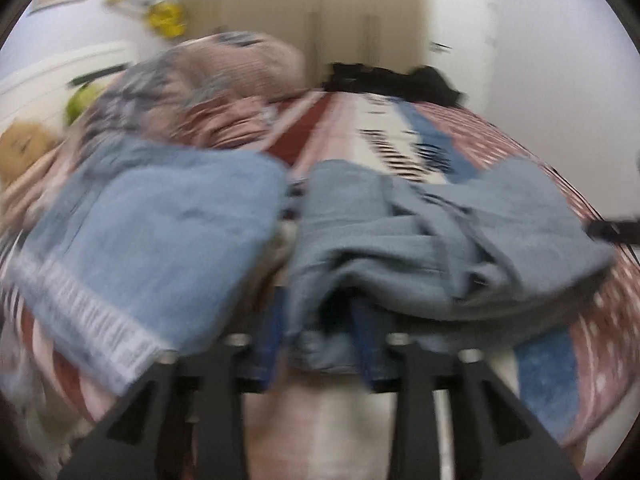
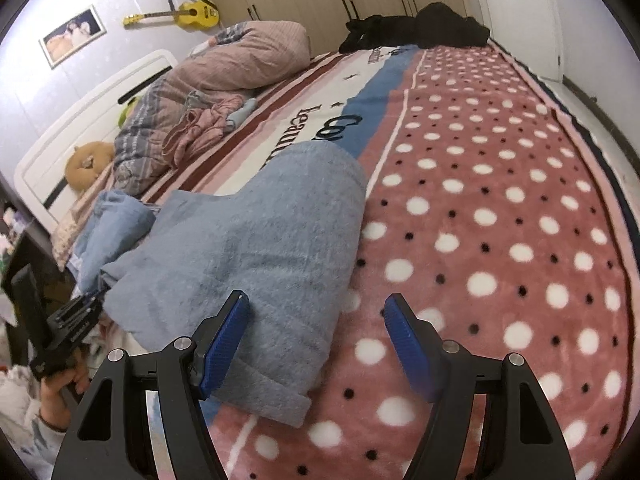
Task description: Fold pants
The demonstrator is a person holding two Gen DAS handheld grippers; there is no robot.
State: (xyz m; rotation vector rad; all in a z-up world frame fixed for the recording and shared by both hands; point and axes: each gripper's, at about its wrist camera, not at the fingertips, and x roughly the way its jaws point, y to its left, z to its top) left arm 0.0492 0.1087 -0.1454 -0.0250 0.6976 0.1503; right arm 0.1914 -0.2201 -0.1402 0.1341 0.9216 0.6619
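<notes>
— Pants? 
— Light blue pants (image 2: 256,248) lying on the polka-dot blanket (image 2: 500,216), folded over into a thick band running away from the right gripper (image 2: 316,344).

— Right tongs? 
— Spread wide, holding nothing. Left blue pad (image 2: 222,344) just over the near hem, right pad above bare blanket, beside the cloth.

— Left gripper (image 1: 320,350)? 
— Closed on the pants: a bunched edge pinched between the blue pads, cloth spilling forward and rightward across the bed. Blurred view, though.

— Anything nearby? 
— Second blue garment (image 1: 152,232) just left of the pinched cloth. Pink quilt (image 2: 224,68) heaped by the headboard, black clothes (image 2: 416,28) at the far end, yellow guitar (image 2: 188,14) up on the wall.
</notes>
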